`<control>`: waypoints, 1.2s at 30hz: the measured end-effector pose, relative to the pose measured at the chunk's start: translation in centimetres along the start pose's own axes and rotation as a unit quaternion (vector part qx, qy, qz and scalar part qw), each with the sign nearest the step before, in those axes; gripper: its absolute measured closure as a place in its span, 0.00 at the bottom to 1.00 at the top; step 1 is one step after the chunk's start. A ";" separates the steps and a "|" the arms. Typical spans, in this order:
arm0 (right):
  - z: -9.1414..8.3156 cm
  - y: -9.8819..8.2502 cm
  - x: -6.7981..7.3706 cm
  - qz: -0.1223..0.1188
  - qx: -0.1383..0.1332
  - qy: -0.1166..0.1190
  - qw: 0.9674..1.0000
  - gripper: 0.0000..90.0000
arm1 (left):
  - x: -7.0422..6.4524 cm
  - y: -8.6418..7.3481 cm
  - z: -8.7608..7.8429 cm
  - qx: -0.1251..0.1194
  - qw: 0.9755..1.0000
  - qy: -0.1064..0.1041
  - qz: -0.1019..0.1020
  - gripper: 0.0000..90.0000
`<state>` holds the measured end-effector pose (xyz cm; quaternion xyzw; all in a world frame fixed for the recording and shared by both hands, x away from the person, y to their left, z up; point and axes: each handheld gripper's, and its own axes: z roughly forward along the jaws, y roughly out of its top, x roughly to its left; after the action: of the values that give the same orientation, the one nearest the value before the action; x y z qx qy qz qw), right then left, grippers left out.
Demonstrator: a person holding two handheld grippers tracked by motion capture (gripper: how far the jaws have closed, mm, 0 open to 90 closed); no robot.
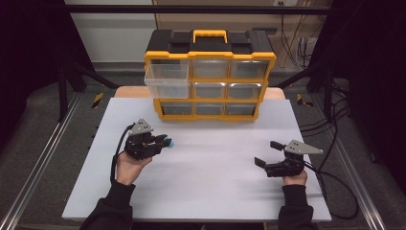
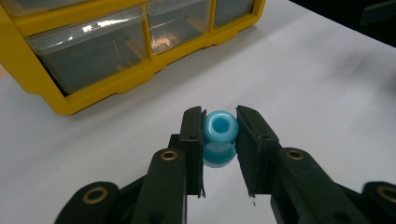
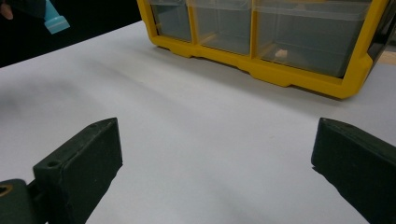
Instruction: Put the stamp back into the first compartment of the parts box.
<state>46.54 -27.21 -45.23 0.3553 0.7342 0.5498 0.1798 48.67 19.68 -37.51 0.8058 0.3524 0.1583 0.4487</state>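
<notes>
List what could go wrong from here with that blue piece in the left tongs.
1. The blue spool is round and smooth, pinched only at its sides by the left tongs; it could slip out and roll across the table.
2. Only one drawer of the organizer is pulled out; a careless approach could bump it.
3. The right tongs are open and empty, too far off to catch a drop.

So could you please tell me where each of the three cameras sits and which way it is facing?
High view: fixed above the person's side, looking forward and down on the white table and yellow drawer organizer; both forearms, left gripper, right gripper.
Left gripper view: rides the left gripper, looking along its jaws, shut on a blue spool, toward the organizer.
Right gripper view: rides the right gripper, between open jaws, toward the organizer.
Shared: all three show the organizer and the spool.
</notes>
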 end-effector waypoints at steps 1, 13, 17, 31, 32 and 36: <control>0.0 0.0 0.0 0.001 0.000 0.000 1.000 0.03 | 0.0 0.1 -0.2 -0.001 1.000 0.000 0.001 0.80; 0.0 0.0 0.0 0.001 0.002 0.000 1.000 0.03 | -0.2 1.1 -1.9 -0.016 1.000 0.007 0.006 0.80; 0.0 0.0 0.0 0.000 0.001 0.000 1.000 0.03 | -0.4 1.4 -2.4 -0.019 1.000 0.006 0.009 0.80; 0.0 0.0 0.0 -0.001 0.001 -0.001 1.000 0.03 | 0.0 2.6 -3.8 -0.033 0.999 0.003 0.010 0.80; 0.0 0.0 0.0 0.000 0.001 -0.001 1.000 0.03 | 0.0 2.6 -3.9 -0.034 0.999 0.003 0.011 0.80; 0.0 0.0 0.0 0.000 0.003 -0.001 1.000 0.03 | 0.1 3.1 -4.3 -0.037 0.999 0.005 0.013 0.80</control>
<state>46.52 -27.18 -45.26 0.3562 0.7356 0.5476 0.1793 47.65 21.30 -32.60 0.7925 0.3378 0.1807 0.4746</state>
